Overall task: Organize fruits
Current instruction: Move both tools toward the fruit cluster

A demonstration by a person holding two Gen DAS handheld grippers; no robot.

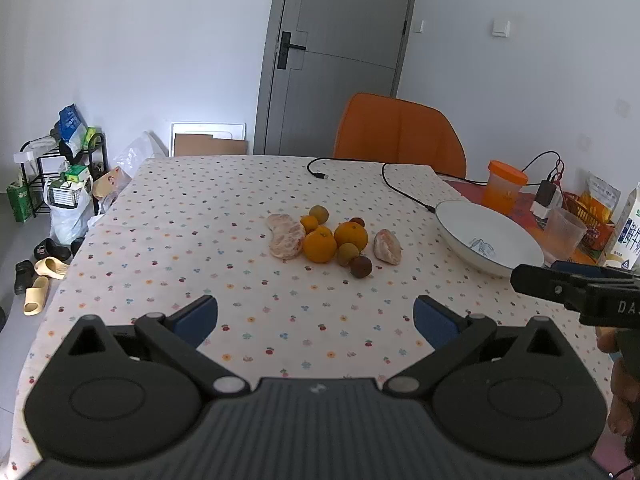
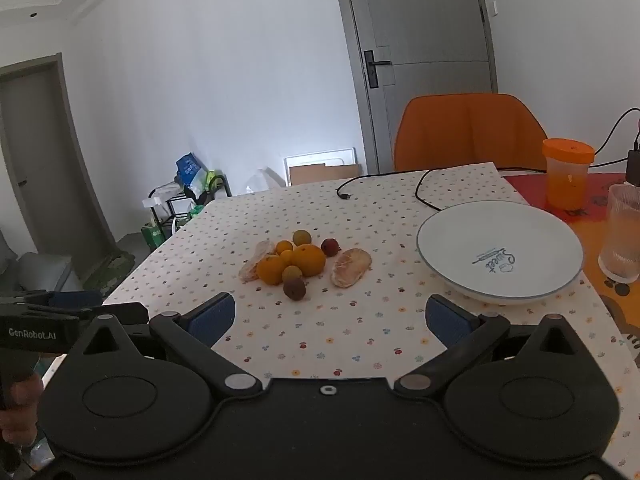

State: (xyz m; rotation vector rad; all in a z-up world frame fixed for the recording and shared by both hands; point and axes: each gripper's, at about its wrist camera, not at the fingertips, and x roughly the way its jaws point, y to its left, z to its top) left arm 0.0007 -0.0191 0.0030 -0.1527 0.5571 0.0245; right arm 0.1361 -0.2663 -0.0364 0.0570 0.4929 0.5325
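A pile of fruit lies mid-table: two oranges (image 1: 319,246) (image 2: 308,259), small kumquats (image 1: 309,224), brownish round fruits (image 1: 361,267) (image 2: 295,287) and two peeled citrus pieces (image 1: 285,236) (image 1: 387,246) (image 2: 351,267). An empty white plate (image 1: 489,243) (image 2: 498,251) stands to the right of the pile. My left gripper (image 1: 316,316) is open and empty, held above the table short of the fruit. My right gripper (image 2: 330,316) is open and empty, also short of the fruit. The right gripper's body shows at the right edge of the left wrist view (image 1: 576,292).
The table has a dotted cloth (image 1: 248,208). A black cable (image 1: 384,176) lies at the back. An orange cup (image 2: 567,172), a clear glass (image 2: 624,236) and a milk carton (image 1: 632,232) stand to the right. An orange chair (image 1: 400,132) is behind the table.
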